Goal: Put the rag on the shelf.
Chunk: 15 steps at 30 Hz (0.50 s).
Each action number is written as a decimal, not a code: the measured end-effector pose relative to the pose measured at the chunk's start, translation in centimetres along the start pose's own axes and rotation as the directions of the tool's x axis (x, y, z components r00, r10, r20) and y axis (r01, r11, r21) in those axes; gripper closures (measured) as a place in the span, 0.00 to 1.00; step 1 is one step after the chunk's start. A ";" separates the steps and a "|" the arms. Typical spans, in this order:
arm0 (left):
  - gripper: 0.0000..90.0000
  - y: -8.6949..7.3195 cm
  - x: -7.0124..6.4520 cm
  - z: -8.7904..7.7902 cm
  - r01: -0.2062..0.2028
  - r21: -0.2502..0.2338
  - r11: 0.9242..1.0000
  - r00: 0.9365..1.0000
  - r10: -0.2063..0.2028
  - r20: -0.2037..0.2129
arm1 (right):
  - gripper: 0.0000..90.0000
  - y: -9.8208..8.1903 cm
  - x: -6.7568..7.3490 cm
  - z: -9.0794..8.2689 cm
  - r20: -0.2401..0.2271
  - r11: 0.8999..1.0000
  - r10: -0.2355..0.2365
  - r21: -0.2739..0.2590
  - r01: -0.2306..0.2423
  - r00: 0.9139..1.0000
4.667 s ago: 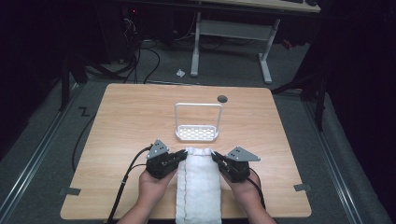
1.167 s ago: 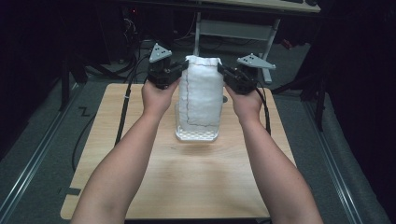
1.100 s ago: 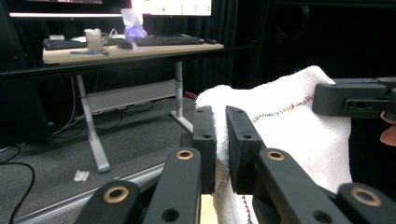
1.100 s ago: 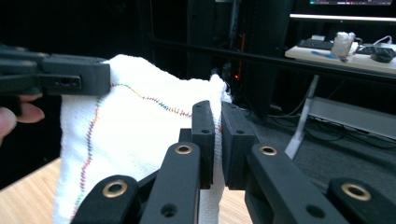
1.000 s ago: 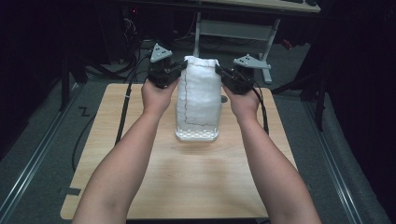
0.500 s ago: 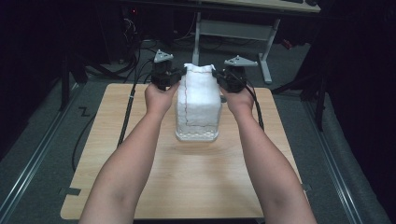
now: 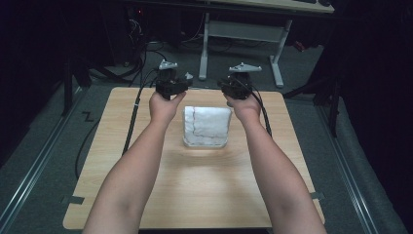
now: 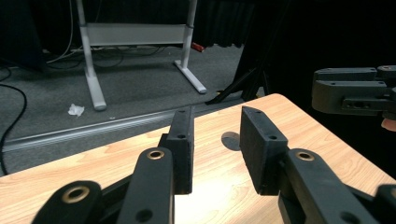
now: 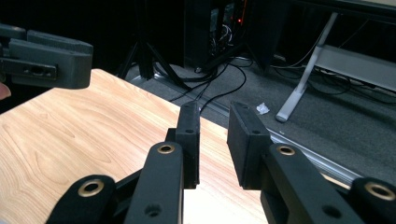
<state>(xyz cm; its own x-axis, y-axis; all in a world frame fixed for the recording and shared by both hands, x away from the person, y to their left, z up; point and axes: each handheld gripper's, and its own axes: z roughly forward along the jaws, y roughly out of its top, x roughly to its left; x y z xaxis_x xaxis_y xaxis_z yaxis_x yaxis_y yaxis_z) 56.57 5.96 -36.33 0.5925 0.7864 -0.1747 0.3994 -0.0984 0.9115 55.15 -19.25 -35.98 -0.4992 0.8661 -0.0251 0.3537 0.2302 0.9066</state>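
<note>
I am holding the left gripper [image 7: 171,84] and right gripper [image 7: 237,84] spread and empty above the table's [image 7: 146,195] far edge, flanking the white cloth [image 7: 206,125] draped over the rack.

White quilted cloth [image 7: 206,124] with a dark line, folded over a clear rack [image 7: 206,144], standing mid-worktop [image 7: 195,190], ungripped.

a dim room: grey carpet floor [image 7: 44,146], a white-legged desk [image 7: 242,30] behind, cables [image 7: 141,36] trailing.
</note>
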 end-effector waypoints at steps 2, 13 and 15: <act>0.73 0.0 0.0 -0.1 0.002 0.002 1.000 1.000 -0.002 0.004 | 0.81 0.0 0.1 -0.1 0.002 1.000 -0.004 -0.001 0.004 1.000; 0.72 -0.4 -0.8 -2.0 -0.066 -0.012 0.998 0.998 0.066 -0.017 | 0.71 -0.4 -0.5 -2.3 -0.001 0.999 0.028 -0.015 -0.028 1.000; 0.71 -0.7 -0.9 -2.4 -0.070 -0.011 0.998 0.997 0.070 -0.016 | 0.68 -0.8 -0.4 -3.1 0.001 0.999 0.014 -0.032 -0.014 1.000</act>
<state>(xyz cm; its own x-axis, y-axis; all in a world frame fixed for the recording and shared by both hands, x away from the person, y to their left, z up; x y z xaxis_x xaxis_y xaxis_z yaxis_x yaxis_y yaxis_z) 54.03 6.80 -35.92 0.6073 0.7876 -0.1048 0.3494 -0.1463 0.9255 52.59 -21.14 -35.40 -0.4932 0.8698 -0.0131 0.3354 0.2040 0.9197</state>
